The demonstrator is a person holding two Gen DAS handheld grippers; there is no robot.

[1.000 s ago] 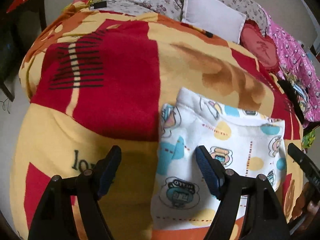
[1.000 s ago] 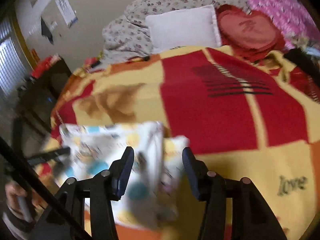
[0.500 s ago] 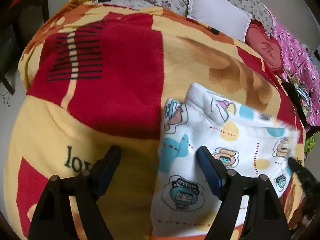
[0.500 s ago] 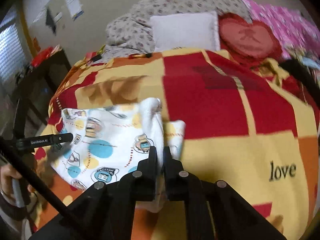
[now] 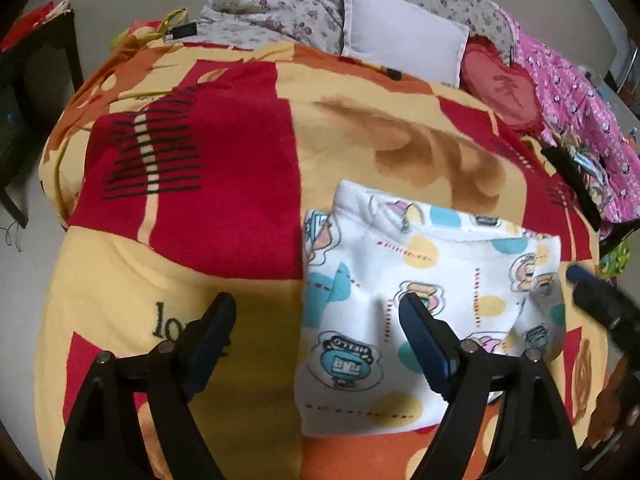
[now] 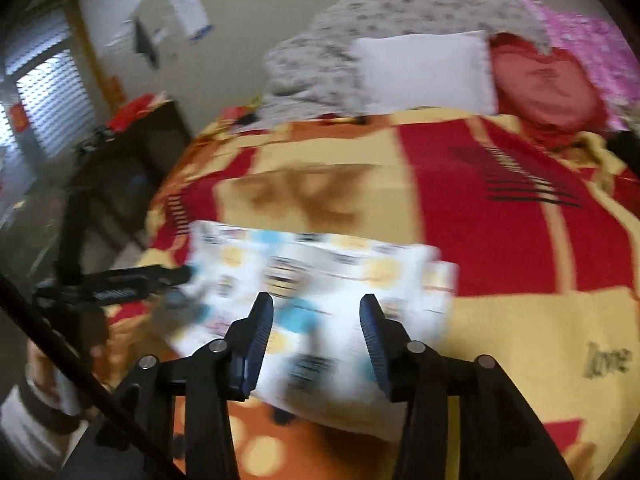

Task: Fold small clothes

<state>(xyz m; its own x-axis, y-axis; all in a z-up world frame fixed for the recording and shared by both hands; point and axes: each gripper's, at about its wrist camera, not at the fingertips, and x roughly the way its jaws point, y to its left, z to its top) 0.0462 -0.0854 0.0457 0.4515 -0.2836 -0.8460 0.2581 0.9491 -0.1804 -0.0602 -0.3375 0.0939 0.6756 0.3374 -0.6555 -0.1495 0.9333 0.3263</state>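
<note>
Bed under red, yellow and orange blanket (image 5: 224, 184), folded cartoon-print white garment (image 5: 400, 300) lying flat near its front edge, white pillow (image 5: 404, 36), red heart cushion (image 5: 500, 88), floral quilt (image 5: 280, 0) at head end

Fleecy printed garment (image 5: 420, 280); plush matt blanket (image 5: 224, 184).

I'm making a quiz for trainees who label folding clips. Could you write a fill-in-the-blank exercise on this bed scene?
1. The white cartoon-print garment lies folded on a red and ____ fleece blanket.
2. The black word on the blanket near the left gripper begins with the letters ____.
3. The plain white pillow leans beside a red ____-shaped cushion.
4. The right gripper has its jaws ____, gripping nothing.

Missing words: yellow; lo; heart; opening
</note>
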